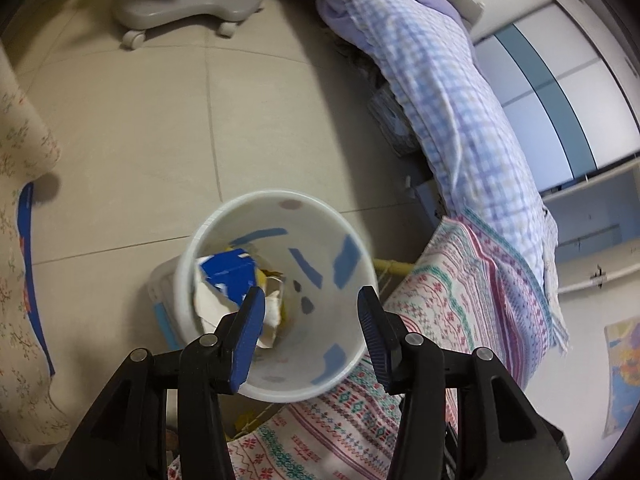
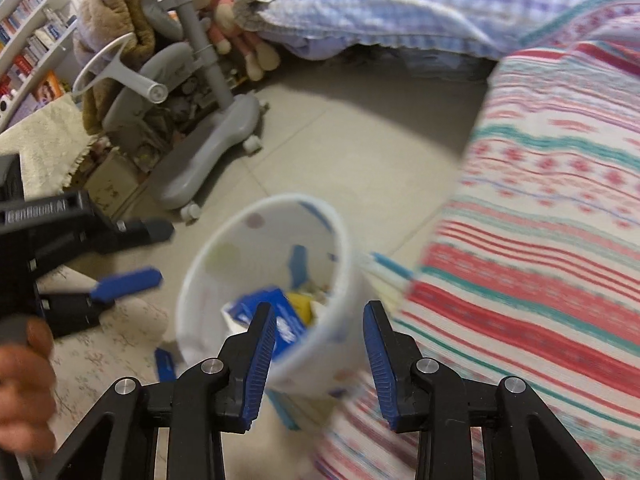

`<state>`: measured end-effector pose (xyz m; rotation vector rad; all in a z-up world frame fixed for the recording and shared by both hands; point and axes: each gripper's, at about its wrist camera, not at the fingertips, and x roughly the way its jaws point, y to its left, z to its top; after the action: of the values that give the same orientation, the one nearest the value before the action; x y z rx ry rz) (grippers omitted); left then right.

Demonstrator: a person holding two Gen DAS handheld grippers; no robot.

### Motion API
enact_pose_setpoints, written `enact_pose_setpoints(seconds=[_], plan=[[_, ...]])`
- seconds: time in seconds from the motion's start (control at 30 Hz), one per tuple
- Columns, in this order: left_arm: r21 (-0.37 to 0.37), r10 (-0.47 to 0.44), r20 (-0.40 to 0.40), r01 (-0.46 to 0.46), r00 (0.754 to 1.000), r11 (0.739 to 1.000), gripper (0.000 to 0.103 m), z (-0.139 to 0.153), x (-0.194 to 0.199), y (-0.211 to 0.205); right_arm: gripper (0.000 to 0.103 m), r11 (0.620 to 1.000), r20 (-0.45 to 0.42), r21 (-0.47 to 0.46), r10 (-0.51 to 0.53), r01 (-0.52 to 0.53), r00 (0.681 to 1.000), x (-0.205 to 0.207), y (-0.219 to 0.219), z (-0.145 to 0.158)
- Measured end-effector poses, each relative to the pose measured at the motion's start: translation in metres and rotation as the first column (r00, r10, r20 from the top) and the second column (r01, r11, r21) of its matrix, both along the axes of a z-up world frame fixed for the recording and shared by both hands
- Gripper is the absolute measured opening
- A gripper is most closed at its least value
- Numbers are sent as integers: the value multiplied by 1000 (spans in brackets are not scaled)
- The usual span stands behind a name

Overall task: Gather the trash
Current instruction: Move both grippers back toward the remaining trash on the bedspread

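A white bin (image 1: pixel 320 344) with blue marks and faint coloured dots stands on the tiled floor beside the bed. Inside lie a torn blue-and-white carton (image 1: pixel 228 276), crumpled white paper (image 1: pixel 272 312) and a yellow scrap. My left gripper (image 1: pixel 312 300) hovers over the bin's mouth, open, nothing between its blue pads. In the right wrist view the same bin (image 2: pixel 240 248) appears blurred with the blue carton (image 2: pixel 290 322) in it. My right gripper (image 2: pixel 319 312) is open and empty above its near rim. The left gripper (image 2: pixel 156 254) shows at the left, open, held by a hand (image 2: pixel 20 360).
A grey wheeled chair base (image 2: pixel 216 148) stands beyond the bin, with stuffed toys (image 2: pixel 224 12) behind it. A striped patterned blanket (image 2: pixel 540 260) and a checked quilt (image 1: pixel 460 112) hang off the bed on the right. Floral cloth (image 1: pixel 20 240) lies on the left. Bookshelves (image 2: pixel 28 32) stand far left.
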<state>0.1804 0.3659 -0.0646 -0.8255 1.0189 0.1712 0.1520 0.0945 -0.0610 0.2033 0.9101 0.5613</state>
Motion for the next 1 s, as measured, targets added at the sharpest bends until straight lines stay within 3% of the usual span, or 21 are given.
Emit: enact_pose_setpoints(seconds=[0.17, 0.27, 0.4, 0.5, 0.63, 0.77, 0.87, 0.93, 1.0], plan=[[40, -123, 34, 122, 992, 992, 51, 17, 10, -46, 41, 992, -8, -122, -37, 36, 999, -17, -48, 10], [84, -205, 43, 201, 978, 976, 51, 25, 14, -80, 41, 985, 5, -158, -73, 73, 997, -29, -92, 32], [127, -324, 62, 315, 944, 941, 51, 35, 17, -135, 41, 975, 56, -173, -131, 139, 990, -47, -149, 65], [165, -436, 87, 419, 896, 893, 51, 43, 12, -183, 44, 964, 115, -147, -205, 220, 972, -64, -197, 88], [248, -613, 105, 577, 783, 779, 51, 49, -3, -259, 50, 924, 159, -81, -358, 373, 920, -79, -268, 102], [364, -761, 74, 693, 645, 622, 51, 44, -24, -337, 50, 868, 129, -63, -483, 493, 866, -84, -324, 102], [453, -831, 42, 731, 554, 510, 51, 38, -37, -383, 50, 849, 99, -59, -518, 525, 849, -87, -350, 99], [505, -861, 18, 739, 508, 446, 51, 32, -43, -407, 50, 842, 66, -46, -534, 537, 843, -89, -362, 95], [553, -894, -19, 750, 448, 364, 51, 23, -47, -430, 50, 823, 41, -64, -563, 565, 825, -89, -376, 89]])
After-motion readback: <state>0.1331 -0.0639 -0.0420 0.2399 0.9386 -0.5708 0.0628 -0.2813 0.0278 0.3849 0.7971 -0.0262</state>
